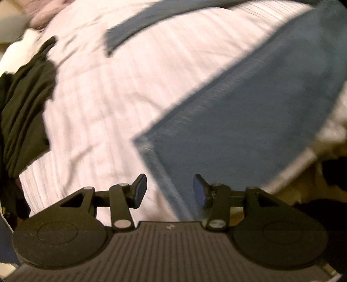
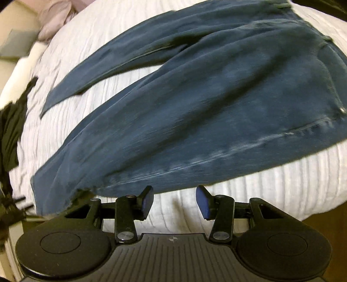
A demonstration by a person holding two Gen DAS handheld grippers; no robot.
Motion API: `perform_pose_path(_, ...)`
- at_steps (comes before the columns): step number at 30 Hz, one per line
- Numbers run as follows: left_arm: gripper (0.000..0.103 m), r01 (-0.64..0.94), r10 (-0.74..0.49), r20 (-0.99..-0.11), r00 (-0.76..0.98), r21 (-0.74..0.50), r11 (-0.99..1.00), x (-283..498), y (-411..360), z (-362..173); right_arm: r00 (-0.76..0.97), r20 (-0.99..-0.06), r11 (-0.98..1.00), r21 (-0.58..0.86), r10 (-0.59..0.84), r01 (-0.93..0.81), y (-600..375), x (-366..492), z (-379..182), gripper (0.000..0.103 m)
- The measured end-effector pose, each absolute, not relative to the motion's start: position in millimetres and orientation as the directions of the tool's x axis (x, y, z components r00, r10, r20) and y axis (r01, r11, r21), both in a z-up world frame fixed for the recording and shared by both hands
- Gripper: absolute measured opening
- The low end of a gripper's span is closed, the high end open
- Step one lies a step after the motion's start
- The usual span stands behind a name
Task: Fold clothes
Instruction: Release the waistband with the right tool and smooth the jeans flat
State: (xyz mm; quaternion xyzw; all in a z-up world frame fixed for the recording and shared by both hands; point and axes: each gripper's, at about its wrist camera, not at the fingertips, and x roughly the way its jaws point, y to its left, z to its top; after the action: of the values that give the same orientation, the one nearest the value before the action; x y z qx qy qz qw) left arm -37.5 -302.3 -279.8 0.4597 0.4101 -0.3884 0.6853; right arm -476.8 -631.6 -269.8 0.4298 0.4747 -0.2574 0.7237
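A pair of blue jeans (image 2: 195, 108) lies spread flat on a white ribbed bedspread (image 2: 282, 188), its two legs fanning out to the left. In the left wrist view one jeans leg (image 1: 238, 119) runs from the upper right down to its hem corner just ahead of the fingers, and the other leg's end (image 1: 138, 23) lies further back. My left gripper (image 1: 170, 191) hovers open over that hem corner with nothing between its blue pads. My right gripper (image 2: 174, 202) stands open just off the near side seam of the jeans, over bare bedspread, holding nothing.
A dark crumpled garment (image 1: 26, 104) lies at the bed's left side, seen too in the right wrist view (image 2: 10, 134). A pale pink cloth (image 2: 54, 17) sits at the far left corner. The bed's edge drops away at the right (image 1: 314, 184).
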Motion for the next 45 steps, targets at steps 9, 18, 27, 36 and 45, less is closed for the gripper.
perform_pose_path(9, 0.01, 0.929, -0.194, -0.967, 0.168, 0.09, 0.359, 38, -315, -303, 0.327, -0.945, 0.549, 0.282, 0.017, 0.787, -630, -471, -266, 0.048)
perform_pose_path(18, 0.0, 0.841, -0.174, -0.923, 0.343, 0.22, 0.494, 84, -311, -285, 0.332, -0.943, 0.466, 0.291, -0.006, 0.835, -631, -478, -274, 0.048)
perform_pose_path(27, 0.029, 0.909, -0.26, -0.942, 0.213, 0.094, 0.405, 27, -301, -270, 0.365, -0.93, 0.378, 0.321, -0.05, 0.868, -616, -483, -288, 0.048)
perform_pose_path(36, 0.038, 0.811, -0.245, -0.953, 0.18, 0.003, 0.585, 50, -287, -306, 0.4, -0.916, 0.322, 0.375, -0.012, 0.869, -604, -489, -300, 0.082)
perform_pose_path(45, 0.012, 0.824, -0.384, -0.906, 0.18, -0.075, 0.562, 76, -300, -289, 0.451, -0.891, 0.206, 0.435, -0.039, 0.877, -618, -493, -320, 0.082)
